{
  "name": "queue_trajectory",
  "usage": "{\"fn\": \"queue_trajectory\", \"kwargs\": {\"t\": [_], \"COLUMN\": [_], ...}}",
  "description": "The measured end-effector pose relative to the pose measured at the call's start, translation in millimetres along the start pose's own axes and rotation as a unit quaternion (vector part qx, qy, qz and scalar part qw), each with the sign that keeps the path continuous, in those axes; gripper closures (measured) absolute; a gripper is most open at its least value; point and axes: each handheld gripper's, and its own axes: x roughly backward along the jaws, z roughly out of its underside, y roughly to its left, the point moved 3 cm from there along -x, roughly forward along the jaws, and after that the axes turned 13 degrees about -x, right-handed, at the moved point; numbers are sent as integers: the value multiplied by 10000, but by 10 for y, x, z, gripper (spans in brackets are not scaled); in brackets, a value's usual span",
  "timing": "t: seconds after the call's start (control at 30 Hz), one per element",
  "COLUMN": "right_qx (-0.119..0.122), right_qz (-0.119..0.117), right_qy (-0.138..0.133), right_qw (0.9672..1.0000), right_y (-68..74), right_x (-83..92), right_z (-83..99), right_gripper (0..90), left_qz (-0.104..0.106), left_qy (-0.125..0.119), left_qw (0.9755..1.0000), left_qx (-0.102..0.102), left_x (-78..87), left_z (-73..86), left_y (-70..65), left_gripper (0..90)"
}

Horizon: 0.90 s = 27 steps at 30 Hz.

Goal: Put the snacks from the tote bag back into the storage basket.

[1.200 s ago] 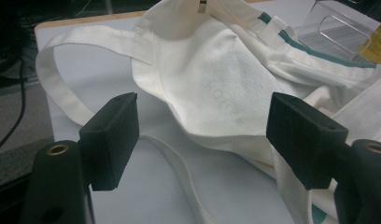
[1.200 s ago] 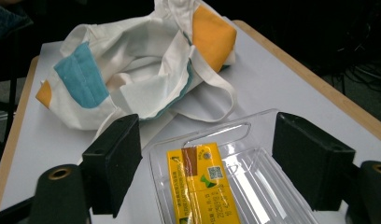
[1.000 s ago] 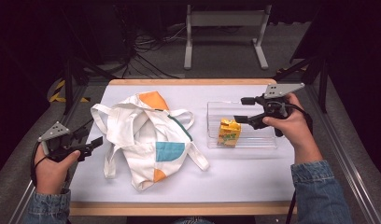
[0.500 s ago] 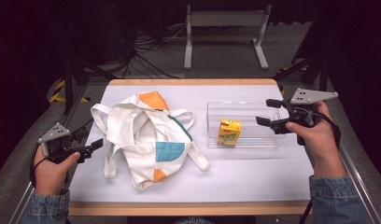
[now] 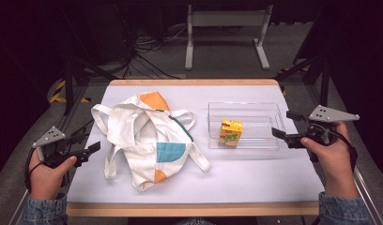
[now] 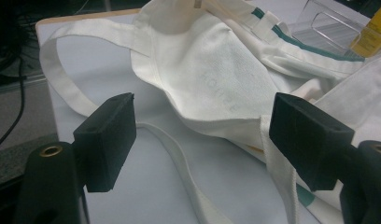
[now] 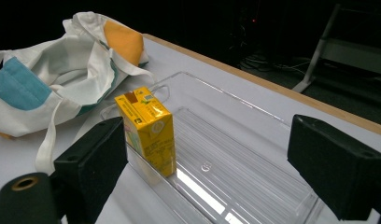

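**Inspector A:** We record the right tongs (image 5: 284, 126) released, nothing between the jaws; they have just been opening further. The juice carton (image 5: 231, 133) stands upright in the clear tray (image 5: 267, 108), at the tray end far from these tongs, well apart from their tips. In the right gripper view the carton (image 7: 149, 126) sits ahead of the left jaw, not centred between the two.

**Inspector B:** Agreed. We note the left tongs (image 5: 88, 144) also released, jaws wide, resting at the worktop (image 5: 255, 173) edge. The cloth bag (image 5: 149, 136) lies just ahead of them, and its strap (image 6: 179, 158) runs across the gap between the jaws without being pinched.

**Inspector A:** Our first concern: if the right tongs go back in on this line, one jaw could strike the carton's side and topple it, since it is tall and narrow.

**Inspector B:** Second concern: the tray is light and see-through. We judge that a jaw could catch its near wall and shove the whole tray along the worktop, carton included.

**Inspector A:** Third: the bag is crumpled, its mouth not clearly open. Should the left tongs close here, we expect they would take a strap or a single layer rather than the rim, leaving no opening for the carton.

**Inspector B:** And a loose strap may snag on a jaw and drag the bag toward the tray.
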Motion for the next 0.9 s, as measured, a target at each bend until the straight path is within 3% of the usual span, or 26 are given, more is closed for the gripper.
{"fn": "queue_trajectory", "kwargs": {"t": [0.2, 0.33, 0.67, 0.8, 0.9], "right_qx": [-179, -174, -314, -410, -273], "right_qz": [189, 322, 670, 765, 784], "right_qy": [5, 100, 43, -77, -48], "right_qw": [9997, 9993, 9972, 9962, 9965], "right_y": [-45, -87, -147, -193, -194], "right_x": [58, 52, 79, 85, 66], "right_z": [184, 272, 553, 651, 719], "right_gripper": [129, 139, 146, 152, 180], "left_qz": [2, -7, 69, 91, 208], "left_qy": [31, 29, 73, -75, -222], "left_qw": [10000, 10000, 9999, 9999, 9995], "left_qx": [10, -18, -64, -34, -22], "left_x": [-20, -45, -111, -126, -164], "left_z": [15, 17, 40, 49, 62], "left_y": [6, -5, -16, -15, -20], "left_gripper": [238, 238, 238, 229, 208]}}
